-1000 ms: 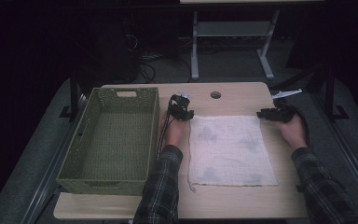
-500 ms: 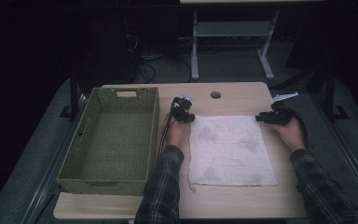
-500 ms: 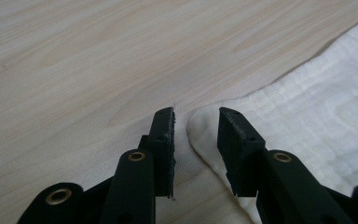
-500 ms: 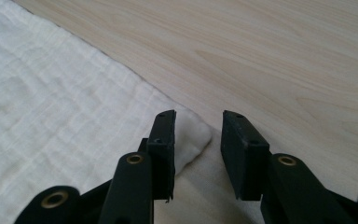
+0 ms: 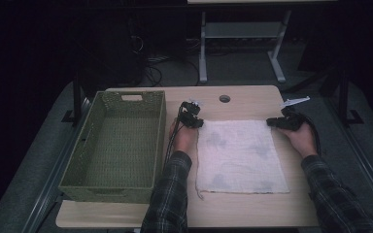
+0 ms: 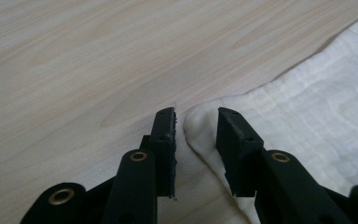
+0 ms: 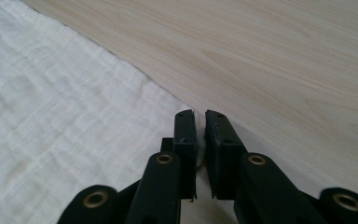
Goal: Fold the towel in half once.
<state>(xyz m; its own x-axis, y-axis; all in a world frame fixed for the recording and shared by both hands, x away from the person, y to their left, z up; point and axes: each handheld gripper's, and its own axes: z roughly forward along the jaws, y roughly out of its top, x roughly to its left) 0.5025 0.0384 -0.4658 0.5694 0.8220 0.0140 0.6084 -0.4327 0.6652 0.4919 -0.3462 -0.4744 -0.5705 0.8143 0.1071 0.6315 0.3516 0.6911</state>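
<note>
Cloth flat on table; left gripper spread around far-left corner, right gripper just closed, pinching far-right corner.

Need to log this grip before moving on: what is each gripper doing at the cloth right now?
Left gripper: open, with the cloth corner between its jaws, not pinched.
Right gripper: jaws just closing, nearly together on the cloth's other far corner.

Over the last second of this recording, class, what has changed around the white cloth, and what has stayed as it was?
The right gripper has just been closing its jaws at the far right corner of the white cloth; they now stand nearly together on its edge. The left gripper stays at the far left corner, jaws apart around the cloth's corner fold. Both hands kept their places. The cloth lies flat and the green basket sits unmoved.
</note>
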